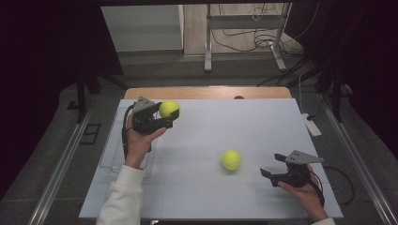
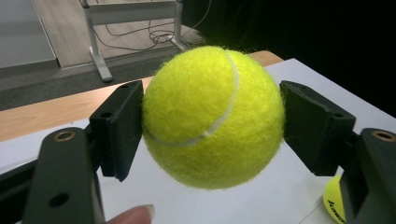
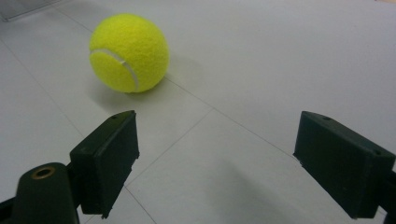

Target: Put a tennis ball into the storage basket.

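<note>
Left gripper (image 1: 165, 116) is clamped on a tennis ball (image 1: 169, 108), both pads pressed into the felt, one each side. Held up off the table (image 1: 263, 122), over its far-left part. From the left gripper view the held ball (image 2: 212, 116) sits squarely between the black jaws, white seam curving across its front. A fingertip (image 2: 135, 215) shows at the bottom edge under the ball.

Second tennis ball (image 1: 231, 160) lies loose on the white tabletop, right of centre, toward the near edge. Right gripper (image 1: 273, 165) sits just to that ball's right, low over the table, jaws wide apart with nothing between them. In the right gripper view the loose ball (image 3: 129, 52) lies ahead and off to the left of the gap, not in line with it. Bare table between jaws and ball, nothing in the way.

Around: a clear tray (image 1: 109, 140) lies flat on the left part of the table, under the left forearm and its white sleeve (image 1: 123, 197). The wooden edge of the desk (image 1: 206, 92) shows beyond the white sheet. Behind that, a metal frame (image 1: 244, 35) stands on the floor, with loose cables (image 1: 253, 40) by it. White power strip (image 1: 311, 125) lies on the floor beside the table's right edge. Dark curtains both sides.

The two balls are well apart, as are the grippers.
</note>
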`<state>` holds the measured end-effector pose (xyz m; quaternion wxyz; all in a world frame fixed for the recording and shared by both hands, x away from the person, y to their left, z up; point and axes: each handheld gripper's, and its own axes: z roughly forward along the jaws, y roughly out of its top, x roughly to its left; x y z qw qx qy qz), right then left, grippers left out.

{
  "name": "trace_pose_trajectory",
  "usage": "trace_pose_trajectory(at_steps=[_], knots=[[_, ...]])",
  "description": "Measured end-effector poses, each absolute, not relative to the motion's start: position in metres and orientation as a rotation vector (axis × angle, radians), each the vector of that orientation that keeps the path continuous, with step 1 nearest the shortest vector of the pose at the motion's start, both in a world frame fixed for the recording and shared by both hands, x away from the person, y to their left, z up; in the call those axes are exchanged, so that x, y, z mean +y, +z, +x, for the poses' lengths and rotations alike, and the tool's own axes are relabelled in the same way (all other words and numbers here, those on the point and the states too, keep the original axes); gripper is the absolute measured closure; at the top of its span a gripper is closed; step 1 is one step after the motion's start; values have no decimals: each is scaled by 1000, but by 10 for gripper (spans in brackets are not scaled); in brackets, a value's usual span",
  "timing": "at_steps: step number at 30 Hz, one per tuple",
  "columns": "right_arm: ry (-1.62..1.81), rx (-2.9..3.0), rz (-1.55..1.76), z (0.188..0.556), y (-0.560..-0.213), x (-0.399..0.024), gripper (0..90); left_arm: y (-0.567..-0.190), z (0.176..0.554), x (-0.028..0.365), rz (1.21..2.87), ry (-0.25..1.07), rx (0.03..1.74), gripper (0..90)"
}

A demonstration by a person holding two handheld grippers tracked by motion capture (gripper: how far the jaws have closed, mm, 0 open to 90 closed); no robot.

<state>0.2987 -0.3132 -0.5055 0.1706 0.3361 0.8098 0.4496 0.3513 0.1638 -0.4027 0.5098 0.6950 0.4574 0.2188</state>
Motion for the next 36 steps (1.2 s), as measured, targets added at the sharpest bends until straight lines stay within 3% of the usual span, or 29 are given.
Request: trace_pose_trajectory(at_steps=[36], knots=[[1277, 2300, 957, 299, -506, -313, 141, -401, 352, 195, 1603, 575, 1165, 264]])
